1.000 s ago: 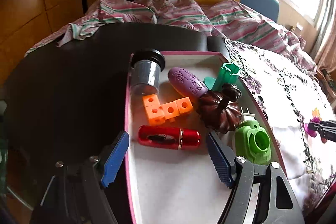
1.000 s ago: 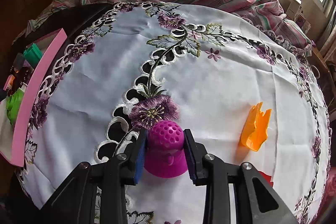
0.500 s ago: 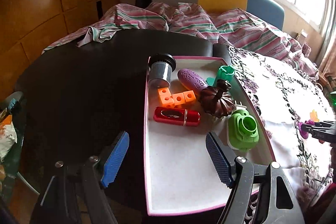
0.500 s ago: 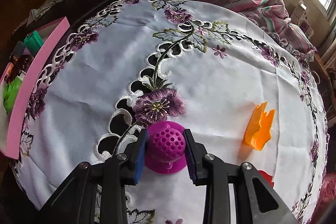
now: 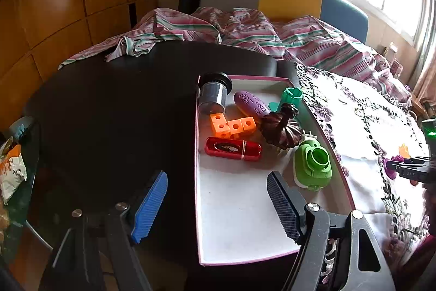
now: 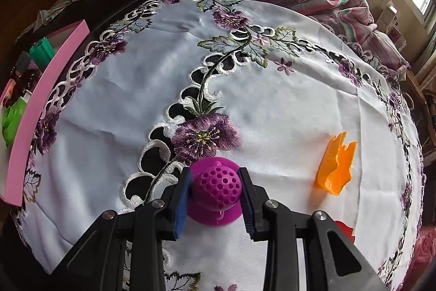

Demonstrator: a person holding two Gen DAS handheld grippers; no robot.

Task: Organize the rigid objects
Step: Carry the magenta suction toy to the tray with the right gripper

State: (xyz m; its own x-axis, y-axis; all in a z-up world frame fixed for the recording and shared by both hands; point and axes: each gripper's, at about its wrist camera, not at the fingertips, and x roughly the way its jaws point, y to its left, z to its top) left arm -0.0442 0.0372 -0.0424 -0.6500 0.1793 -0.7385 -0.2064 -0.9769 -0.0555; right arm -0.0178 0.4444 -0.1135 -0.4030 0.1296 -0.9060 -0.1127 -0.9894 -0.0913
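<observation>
Gripping a purple perforated dome (image 6: 216,188) on the embroidered cloth (image 6: 272,105), the right gripper (image 6: 215,195) is pinching its curved top; slipping is likely. Left gripper (image 5: 216,205) is hanging wide, empty, over the pink tray (image 5: 196,182) at left.

A red object (image 6: 345,231) is mostly hidden behind the right gripper's arm, so its kind cannot be told. The pink tray (image 6: 35,111) is cut off by the left edge of the right wrist view, its contents largely screened by the wall. A white bag (image 5: 11,171) is cropped at the left edge of the left wrist view.
</observation>
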